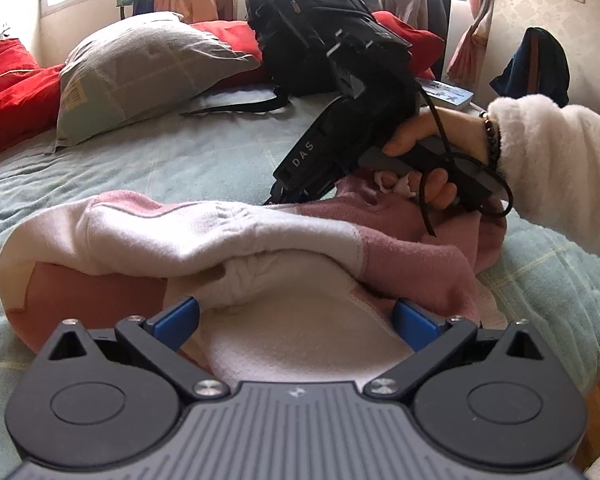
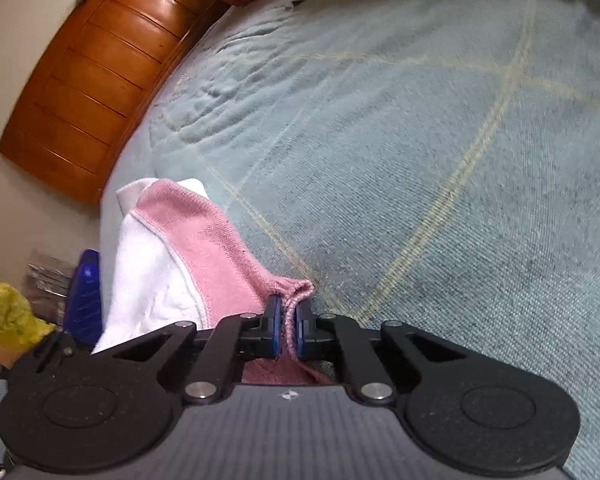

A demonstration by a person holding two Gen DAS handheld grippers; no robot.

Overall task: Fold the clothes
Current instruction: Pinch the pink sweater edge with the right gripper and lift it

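Pinching pink hem [image 2: 296, 296] — right tool [image 2: 287, 320] | left tool [image 1: 296, 320] wide | garment [image 1: 228, 248] lies crosswise on bed [image 1: 180, 160]

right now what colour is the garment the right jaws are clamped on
Pink with white panels; the garment shows best in the right wrist view, pinched by the right gripper.

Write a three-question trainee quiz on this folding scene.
1. True or false: the right gripper is shut on the garment.
2. The left gripper is: A open, B shut on the pillow, C out of view.
3. What does the garment lie on?

Key: 1 true; 2 A; 3 the bed.
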